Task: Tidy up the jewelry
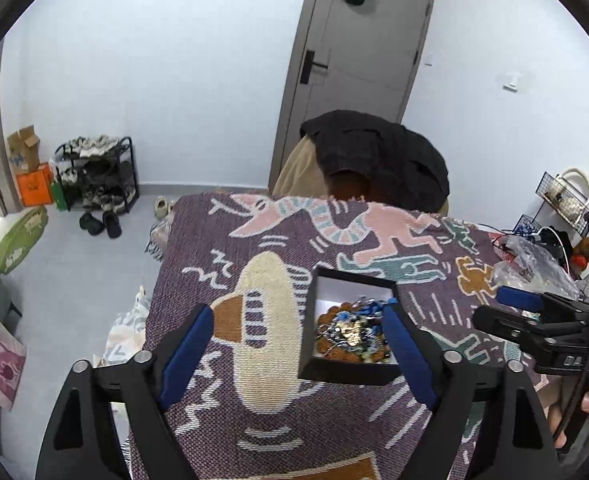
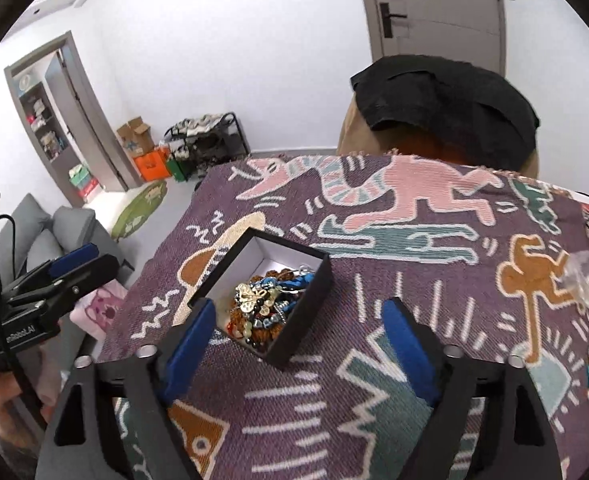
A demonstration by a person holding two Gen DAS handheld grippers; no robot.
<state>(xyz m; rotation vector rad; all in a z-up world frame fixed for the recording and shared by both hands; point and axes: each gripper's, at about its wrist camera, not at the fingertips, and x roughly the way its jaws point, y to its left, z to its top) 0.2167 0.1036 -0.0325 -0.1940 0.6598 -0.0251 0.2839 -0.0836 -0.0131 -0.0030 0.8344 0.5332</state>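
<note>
Jewelry (image 2: 262,304) lies heaped in a tangle inside the open black box (image 2: 310,280) on the patterned blanket (image 2: 414,240), so sorting looks barely begun, with everything left to separate. Both the left gripper (image 1: 298,344) and right gripper (image 2: 298,340) hover nearby, spread wide, holding nothing.
</note>
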